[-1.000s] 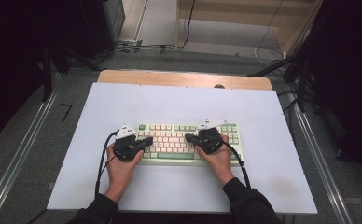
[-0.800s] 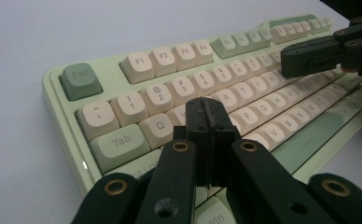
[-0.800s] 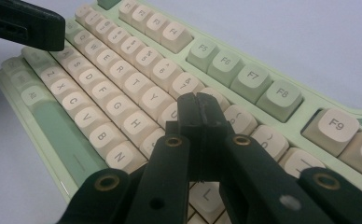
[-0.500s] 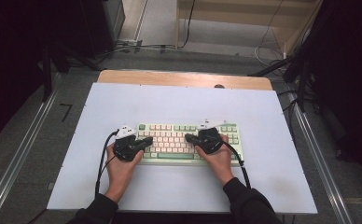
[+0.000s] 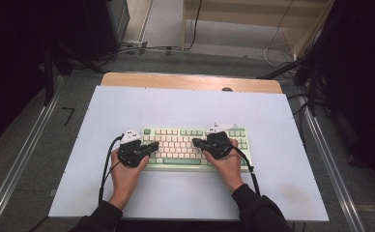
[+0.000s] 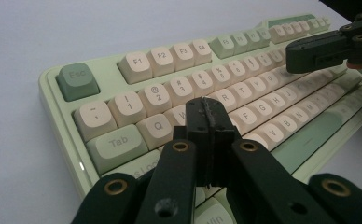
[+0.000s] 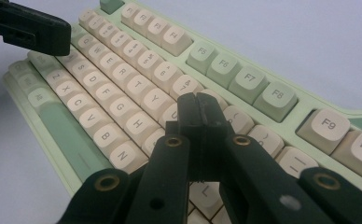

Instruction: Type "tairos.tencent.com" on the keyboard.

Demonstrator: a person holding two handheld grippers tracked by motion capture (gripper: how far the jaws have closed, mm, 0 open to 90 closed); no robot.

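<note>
- high view: a green keyboard (image 5: 195,148) with cream keys lies square to the person on the near half of a white table (image 5: 185,104), close enough that both forearms reach it without stretching. the left gripper (image 5: 152,146) sits over the keyboard's left end and the right gripper (image 5: 198,143) over its right half, tips turned inward toward each other — much as typing hands would rest, which suggests the tips are meant to act as fingers on the keys.
- left gripper view: the left gripper (image 6: 209,109) has its jaws clenched flat together with nothing between them, forming one narrow black tip. that tip hangs over the keys just right of the q key (image 6: 159,127), near the tab key (image 6: 118,143); whether it touches a keycap i cannot tell. a closed tip is slim enough to press one key without catching its neighbours. the right gripper (image 6: 293,53) shows at the far right, above the number row.
- right gripper view: the right gripper (image 7: 198,100) is likewise clamped on nothing, its tip poised over the letter rows on the right of the h key (image 7: 137,123), below the f8 key (image 7: 277,94). the left gripper (image 7: 63,36) shows at the top left — well apart, so each hand keeps its own side.
</note>
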